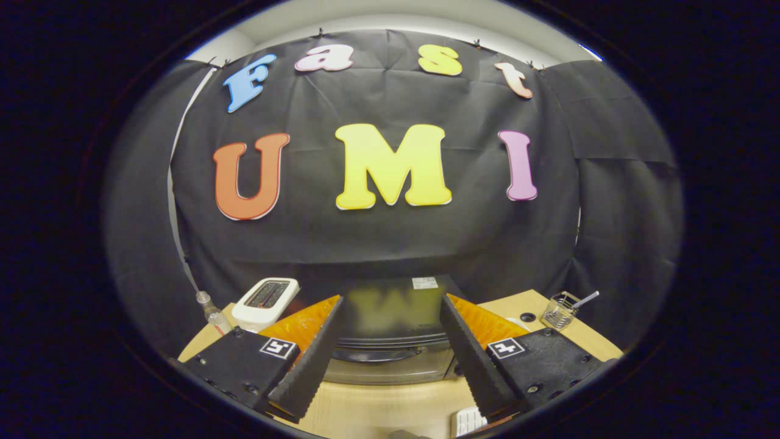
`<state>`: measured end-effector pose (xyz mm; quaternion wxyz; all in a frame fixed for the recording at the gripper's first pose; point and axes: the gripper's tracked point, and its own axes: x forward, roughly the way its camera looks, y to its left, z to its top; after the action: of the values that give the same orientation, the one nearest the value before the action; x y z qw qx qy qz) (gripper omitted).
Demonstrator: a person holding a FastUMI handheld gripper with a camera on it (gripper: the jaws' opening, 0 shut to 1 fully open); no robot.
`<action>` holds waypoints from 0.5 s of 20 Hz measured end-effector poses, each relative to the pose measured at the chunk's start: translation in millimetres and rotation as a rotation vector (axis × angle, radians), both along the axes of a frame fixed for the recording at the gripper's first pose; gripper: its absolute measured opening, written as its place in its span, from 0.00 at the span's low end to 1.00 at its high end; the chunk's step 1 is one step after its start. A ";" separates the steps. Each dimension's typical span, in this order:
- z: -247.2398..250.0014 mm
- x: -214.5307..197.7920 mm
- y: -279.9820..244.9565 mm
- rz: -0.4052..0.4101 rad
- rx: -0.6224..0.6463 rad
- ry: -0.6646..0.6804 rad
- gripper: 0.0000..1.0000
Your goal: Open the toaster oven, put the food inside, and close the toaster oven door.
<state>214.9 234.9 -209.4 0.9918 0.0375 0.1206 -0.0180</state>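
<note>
A dark toaster oven (390,329) stands on the wooden table straight ahead, seen between my two fingers. Its glossy top reflects the wall, and its door handle (372,355) runs across the front; the door looks closed. My gripper (390,305) is open, raised above the table, with its fingers (317,353) spread to either side of the oven and nothing between them. A white ridged object (468,421) lies on the table just under the right finger; I cannot tell what it is.
A white pop-up toaster (266,301) sits left of the oven, with a small clear bottle (213,314) further left. A wire basket (559,311) holding a utensil stands at the table's back right. Light wooden tabletop (378,408) lies in front of the oven.
</note>
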 end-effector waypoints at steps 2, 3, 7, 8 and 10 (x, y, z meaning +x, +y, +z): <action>-27.0 15.6 9.9 0.009 -0.013 0.039 0.99; -38.7 20.3 12.8 0.006 -0.012 0.061 0.99; -77.4 28.6 17.1 0.005 -0.038 0.135 0.99; -84.8 26.7 19.5 0.010 -0.041 0.158 0.99; -79.7 23.6 18.7 0.000 -0.055 0.140 1.00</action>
<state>238.5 253.6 -289.1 0.9817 0.0088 0.1889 -0.0238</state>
